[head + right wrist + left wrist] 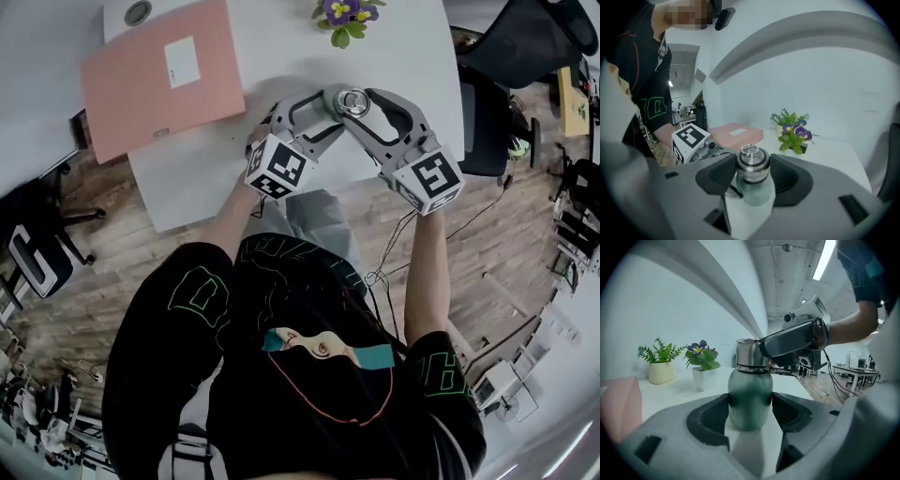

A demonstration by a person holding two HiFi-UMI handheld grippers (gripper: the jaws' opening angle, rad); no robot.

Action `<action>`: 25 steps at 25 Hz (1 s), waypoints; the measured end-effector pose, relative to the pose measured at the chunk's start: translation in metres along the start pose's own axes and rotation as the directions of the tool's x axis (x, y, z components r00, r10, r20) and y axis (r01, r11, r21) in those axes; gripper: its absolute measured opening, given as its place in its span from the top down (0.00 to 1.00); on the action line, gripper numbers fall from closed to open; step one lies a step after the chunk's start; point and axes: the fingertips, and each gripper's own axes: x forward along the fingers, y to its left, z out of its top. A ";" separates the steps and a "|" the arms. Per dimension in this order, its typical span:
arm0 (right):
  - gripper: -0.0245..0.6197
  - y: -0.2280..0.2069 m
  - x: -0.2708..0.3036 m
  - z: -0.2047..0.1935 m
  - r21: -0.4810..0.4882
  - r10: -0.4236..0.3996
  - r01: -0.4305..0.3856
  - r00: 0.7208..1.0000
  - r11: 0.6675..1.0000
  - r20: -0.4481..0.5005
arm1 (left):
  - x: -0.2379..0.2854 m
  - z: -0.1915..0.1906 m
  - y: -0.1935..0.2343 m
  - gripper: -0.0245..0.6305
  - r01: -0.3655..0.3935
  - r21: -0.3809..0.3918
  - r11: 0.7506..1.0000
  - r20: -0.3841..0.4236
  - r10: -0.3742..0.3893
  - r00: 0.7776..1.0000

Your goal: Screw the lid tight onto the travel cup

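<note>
A travel cup with a pale green body and a steel lid stands upright near the front edge of the white table. My left gripper is shut on the green body, with a pad pressing on each side. My right gripper comes from the opposite side and is closed round the steel lid, its pads touching both sides. In the head view the lid shows between the left gripper and the right gripper. The cup's base is hidden there.
A pink folder lies at the left of the table. A potted purple flower stands at the far edge, with a second green plant beside it. A black office chair is to the right. The table edge runs just before the grippers.
</note>
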 end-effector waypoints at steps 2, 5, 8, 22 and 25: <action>0.60 0.000 0.001 0.000 0.000 -0.022 0.022 1.000 1.000 0.003 | 0.000 0.000 0.000 0.50 0.000 0.001 1.000 0.001 0.000 1.000; 0.60 0.000 0.002 -0.001 0.016 -0.079 0.079 0.997 0.997 -0.002 | 0.000 -0.001 0.000 0.50 0.003 0.001 1.000 -0.002 -0.003 1.000; 0.60 -0.002 0.001 -0.003 0.046 -0.145 0.145 0.989 0.988 -0.002 | 0.000 -0.001 0.000 0.50 0.003 -0.001 1.000 -0.001 -0.003 1.000; 0.60 -0.007 -0.004 -0.005 0.293 -0.529 0.496 0.848 0.817 0.038 | 0.000 0.000 0.001 0.51 0.007 -0.002 1.000 -0.001 -0.007 1.000; 0.60 -0.007 -0.005 -0.006 0.320 -0.585 0.547 0.810 0.774 0.031 | 0.000 -0.001 0.000 0.51 0.008 -0.005 1.000 -0.004 -0.008 1.000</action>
